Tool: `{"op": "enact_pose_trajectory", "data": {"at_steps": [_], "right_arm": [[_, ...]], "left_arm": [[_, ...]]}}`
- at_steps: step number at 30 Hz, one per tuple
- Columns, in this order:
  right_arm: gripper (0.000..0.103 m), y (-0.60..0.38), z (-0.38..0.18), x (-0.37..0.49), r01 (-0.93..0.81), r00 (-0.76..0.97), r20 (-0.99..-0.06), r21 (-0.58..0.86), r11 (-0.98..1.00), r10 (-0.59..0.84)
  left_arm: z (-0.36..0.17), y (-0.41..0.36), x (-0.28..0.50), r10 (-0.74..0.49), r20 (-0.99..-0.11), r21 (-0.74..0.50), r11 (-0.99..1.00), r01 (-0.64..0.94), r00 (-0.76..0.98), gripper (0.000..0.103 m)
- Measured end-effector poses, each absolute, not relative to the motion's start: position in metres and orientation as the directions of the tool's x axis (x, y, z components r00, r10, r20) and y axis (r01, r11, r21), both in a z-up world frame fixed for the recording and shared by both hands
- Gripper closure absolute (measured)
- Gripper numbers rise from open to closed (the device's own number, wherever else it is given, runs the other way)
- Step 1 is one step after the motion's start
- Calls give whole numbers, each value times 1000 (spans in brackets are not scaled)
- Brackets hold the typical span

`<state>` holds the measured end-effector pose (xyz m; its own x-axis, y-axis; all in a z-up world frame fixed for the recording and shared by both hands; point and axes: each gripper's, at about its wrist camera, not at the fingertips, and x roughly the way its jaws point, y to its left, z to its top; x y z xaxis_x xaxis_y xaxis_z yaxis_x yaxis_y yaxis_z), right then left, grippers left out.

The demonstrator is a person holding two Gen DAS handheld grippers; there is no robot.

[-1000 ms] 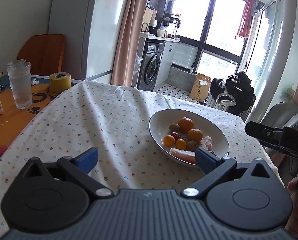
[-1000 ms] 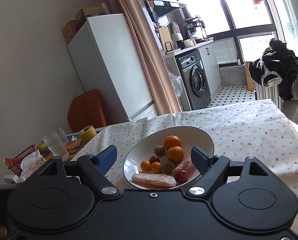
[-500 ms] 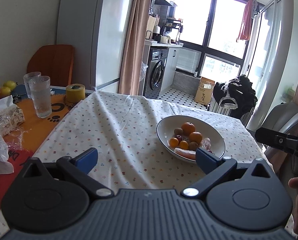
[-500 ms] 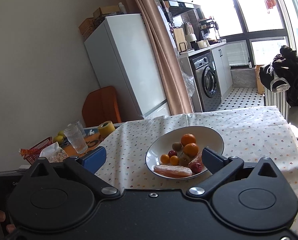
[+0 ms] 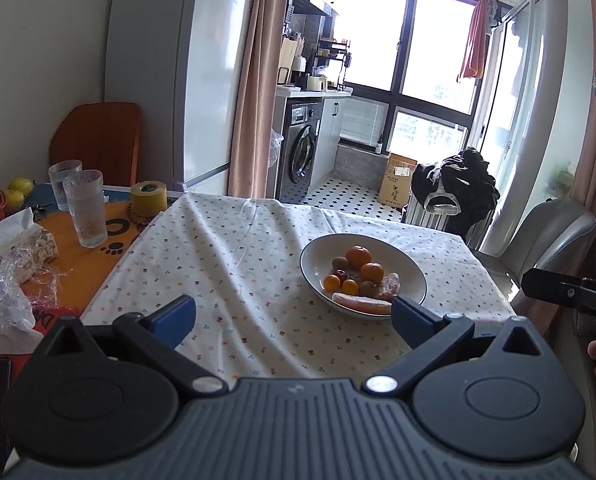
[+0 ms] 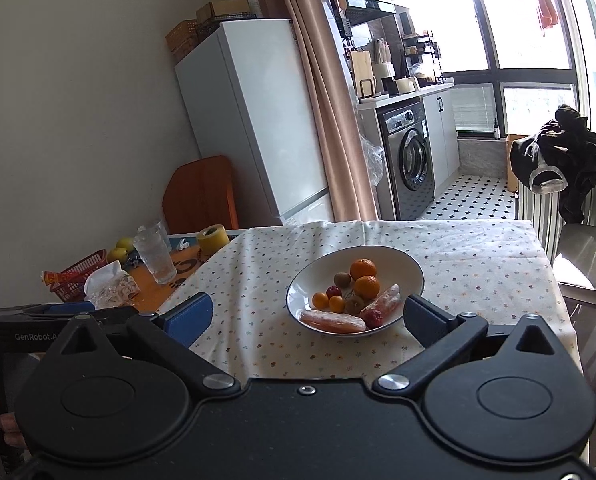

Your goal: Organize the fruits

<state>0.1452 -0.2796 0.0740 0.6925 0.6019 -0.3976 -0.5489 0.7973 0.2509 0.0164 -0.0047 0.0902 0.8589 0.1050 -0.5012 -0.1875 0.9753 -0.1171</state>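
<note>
A white bowl (image 5: 318,258) (image 6: 398,264) stands on the flowered tablecloth (image 5: 237,272) (image 6: 478,264). It holds two oranges (image 5: 358,255) (image 6: 363,269), small orange and red fruits, kiwis and two wrapped pinkish pieces (image 6: 333,321). My left gripper (image 5: 293,316) is open and empty, held back above the near table edge, left of the bowl. My right gripper (image 6: 308,314) is open too, nothing between its fingers, with the bowl ahead between them. Part of the right gripper shows at the right edge of the left wrist view.
Left of the cloth on an orange mat stand two glasses (image 5: 86,208) (image 6: 155,256), a yellow tape roll (image 5: 149,199) (image 6: 211,240), a tissue pack (image 5: 17,240), a red basket (image 6: 73,276) and yellow-green fruits (image 5: 19,192) (image 6: 121,249). A grey chair (image 5: 538,236) stands at the right.
Both grippers have pulled back and up from the bowl, which now looks smaller and farther. More of the left side of the table has come into view. Both stayed open.
</note>
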Motion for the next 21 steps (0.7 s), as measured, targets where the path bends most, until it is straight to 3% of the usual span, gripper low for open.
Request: {"op": "enact_pose_trajectory", "data": {"at_steps": [21], "right_arm": [[0, -294, 77, 125, -572, 665, -421, 242, 783, 616]], "left_arm": [[90, -15, 5, 63, -505, -100, 986, -131, 861, 0]]}}
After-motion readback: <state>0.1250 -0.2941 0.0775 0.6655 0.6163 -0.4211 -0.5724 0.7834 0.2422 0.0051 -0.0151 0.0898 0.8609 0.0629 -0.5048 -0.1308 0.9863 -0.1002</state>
